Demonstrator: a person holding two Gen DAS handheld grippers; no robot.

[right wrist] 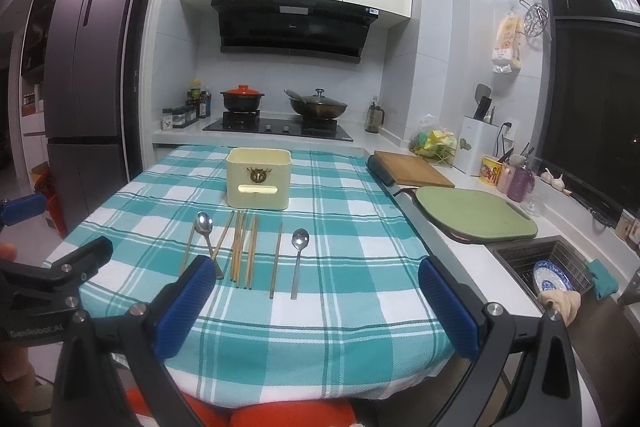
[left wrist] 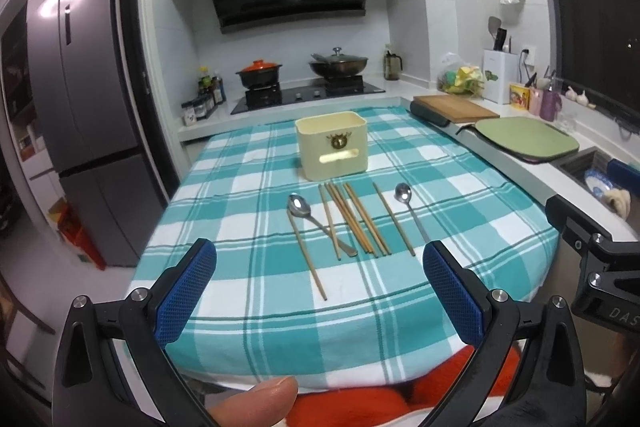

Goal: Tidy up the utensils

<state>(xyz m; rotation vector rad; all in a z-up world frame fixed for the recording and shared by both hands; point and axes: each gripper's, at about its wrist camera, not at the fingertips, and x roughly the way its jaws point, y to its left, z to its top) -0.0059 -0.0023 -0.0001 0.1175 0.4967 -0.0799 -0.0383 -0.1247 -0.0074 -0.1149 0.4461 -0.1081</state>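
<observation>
A cream utensil holder stands upright on the teal checked tablecloth. In front of it lie several wooden chopsticks in a loose row, with one metal spoon at the left and another spoon at the right. My left gripper hovers open near the table's front edge, short of the utensils. My right gripper is also open, just before the utensils' near ends. Neither holds anything.
Behind the table a stove carries a black pot with a red lid and a wok. On the right counter lie a wooden board, a green board and a sink. A fridge stands left.
</observation>
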